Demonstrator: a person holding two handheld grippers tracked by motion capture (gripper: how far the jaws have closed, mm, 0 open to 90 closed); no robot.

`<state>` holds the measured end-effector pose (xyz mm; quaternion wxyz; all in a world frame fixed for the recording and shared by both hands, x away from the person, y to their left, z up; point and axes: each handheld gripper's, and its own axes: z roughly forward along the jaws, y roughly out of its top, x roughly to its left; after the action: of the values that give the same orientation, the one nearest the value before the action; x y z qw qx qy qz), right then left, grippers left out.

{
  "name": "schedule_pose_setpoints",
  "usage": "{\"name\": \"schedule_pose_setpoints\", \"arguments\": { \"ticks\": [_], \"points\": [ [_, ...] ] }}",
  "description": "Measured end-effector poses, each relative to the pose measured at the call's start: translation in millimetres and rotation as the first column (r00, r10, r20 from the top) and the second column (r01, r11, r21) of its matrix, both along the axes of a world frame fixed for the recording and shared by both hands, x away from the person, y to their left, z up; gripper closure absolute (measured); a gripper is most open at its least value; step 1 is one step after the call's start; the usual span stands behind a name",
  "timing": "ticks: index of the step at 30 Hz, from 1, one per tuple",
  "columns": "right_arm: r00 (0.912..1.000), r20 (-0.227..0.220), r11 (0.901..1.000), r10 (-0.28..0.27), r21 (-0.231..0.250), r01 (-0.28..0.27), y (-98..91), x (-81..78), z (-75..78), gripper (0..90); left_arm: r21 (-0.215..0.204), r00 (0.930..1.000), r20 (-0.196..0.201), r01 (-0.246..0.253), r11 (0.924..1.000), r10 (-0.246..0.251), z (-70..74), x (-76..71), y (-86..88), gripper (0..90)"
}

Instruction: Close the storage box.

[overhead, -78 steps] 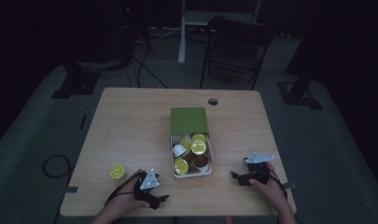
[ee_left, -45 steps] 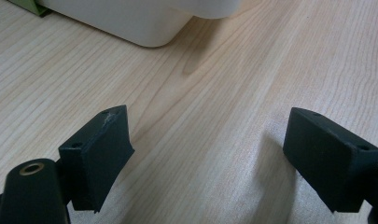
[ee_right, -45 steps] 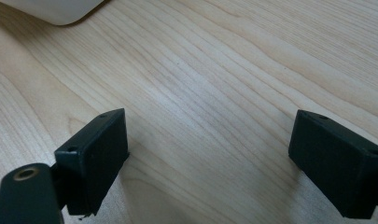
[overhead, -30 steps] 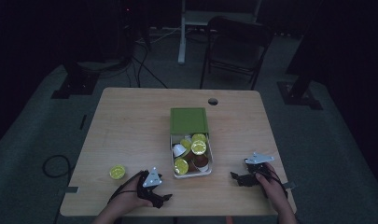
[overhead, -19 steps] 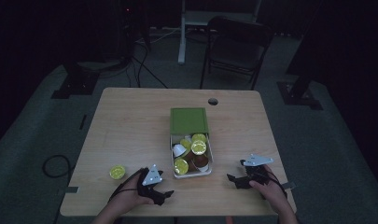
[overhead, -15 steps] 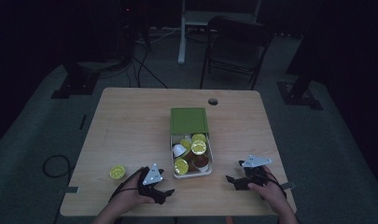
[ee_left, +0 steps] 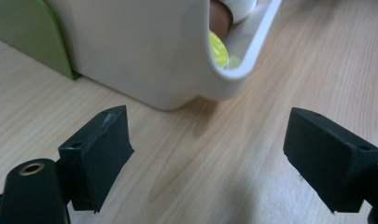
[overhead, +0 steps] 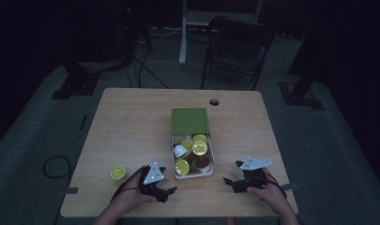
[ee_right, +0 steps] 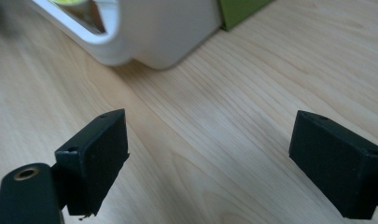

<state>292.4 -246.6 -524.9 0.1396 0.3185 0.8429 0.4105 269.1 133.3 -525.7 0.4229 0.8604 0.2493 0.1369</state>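
the white box (overhead: pixel 193 157), packed with yellow-lidded capsules (overhead: pixel 199 147), sits a little toward the near edge of the table (overhead: pixel 131 122), its green lid (overhead: pixel 190 121) lying open flat on the far side, so the whole thing runs lengthwise from the near edge toward the far one. the left gripper (overhead: pixel 165 191) rests close to the near edge, just off the box's near left corner, jaws spread apart with nothing between them; in the left gripper view that rounded white corner (ee_left: pixel 177 70) looms right ahead of the open jaws, near but not touching. the right gripper (overhead: pixel 227 181) lies on the other side, also with jaws wide and empty, and stands somewhat farther from the box's near right corner (ee_right: pixel 144 37) (so the left hand looks the nearer of the two). a single stray capsule (overhead: pixel 117 173) lies near the left edge, beside the left hand and apart from the box. judging from this, both grippers flank the box's short near end, and any grab would come in across its width.
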Motion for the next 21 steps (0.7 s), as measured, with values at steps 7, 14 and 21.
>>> {"name": "schedule_pose_setpoints", "arguments": {
  "ticks": [7, 14, 21],
  "points": [
    [0.9995, 0.022, 0.9952, 0.022, 0.095, -0.024, 8.8, -3.0, 11.4, 11.4, -0.041, 0.9994, 0.03, -0.018, 0.999, 0.019, 6.2, 2.5, -1.5, 15.0],
    [0.9984, 0.055, 0.9846, 0.014, 0.173, -0.024, 15.3, 0.2, 21.5, 11.4, -0.096, 0.997, 0.049, -0.054, 0.9939, 0.059, 12.3, 5.9, -2.6, 15.0],
    [0.9975, 0.07, 0.9794, 0.01, 0.2, -0.024, 22.4, 6.5, 24.2, 11.5, -0.1, 0.9937, 0.072, -0.078, 0.9919, 0.085, 15.9, 9.4, -1.6, 15.0]
  ]
}}
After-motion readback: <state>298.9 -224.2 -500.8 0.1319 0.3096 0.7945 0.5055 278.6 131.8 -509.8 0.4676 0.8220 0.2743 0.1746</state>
